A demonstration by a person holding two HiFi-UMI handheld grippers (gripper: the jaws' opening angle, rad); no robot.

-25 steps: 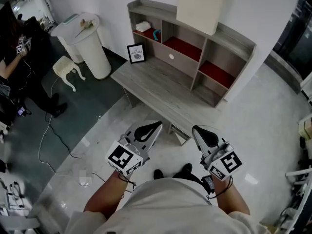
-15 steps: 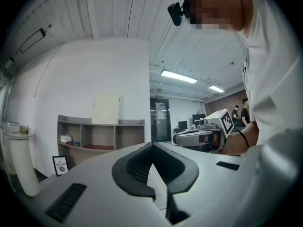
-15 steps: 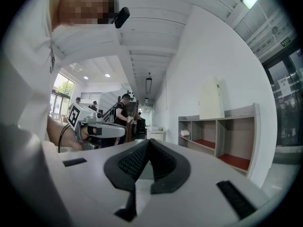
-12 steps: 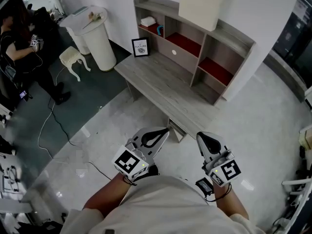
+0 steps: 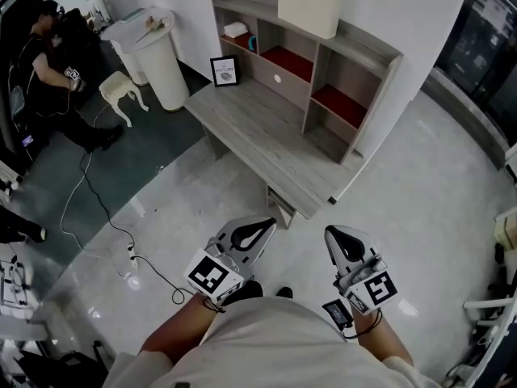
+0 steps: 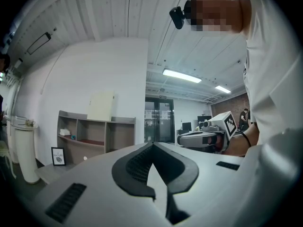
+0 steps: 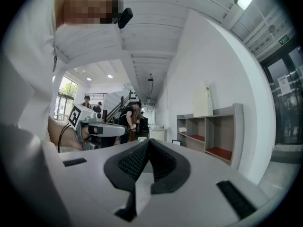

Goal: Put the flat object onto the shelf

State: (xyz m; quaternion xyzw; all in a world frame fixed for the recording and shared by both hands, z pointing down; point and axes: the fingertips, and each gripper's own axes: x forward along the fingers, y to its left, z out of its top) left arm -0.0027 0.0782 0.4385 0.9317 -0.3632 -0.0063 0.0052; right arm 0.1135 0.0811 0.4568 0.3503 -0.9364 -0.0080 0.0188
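Note:
A small black-framed picture (image 5: 224, 70) stands on the grey desk (image 5: 266, 136) at its far left end, in front of the grey shelf unit (image 5: 355, 67). A cream flat board (image 5: 311, 2) leans against the wall on the shelf unit's top. Both grippers hover over the floor close to my body, short of the desk's front edge. My left gripper (image 5: 262, 226) is shut and holds nothing. My right gripper (image 5: 335, 234) is shut and empty too. The left gripper view shows the picture (image 6: 58, 156) and the shelf unit (image 6: 94, 136) far beyond the closed jaws.
A white bin (image 5: 157, 55) and a small white stool (image 5: 121, 91) stand left of the desk. A person (image 5: 56, 79) sits at the far left. A cable (image 5: 105, 217) runs over the floor to a power strip (image 5: 129, 257). Two shelf compartments have red liners (image 5: 339, 105).
Both grippers have moved together and now sit farther back from the desk's front edge. Their jaws have stayed shut and empty. The view has shifted slightly.

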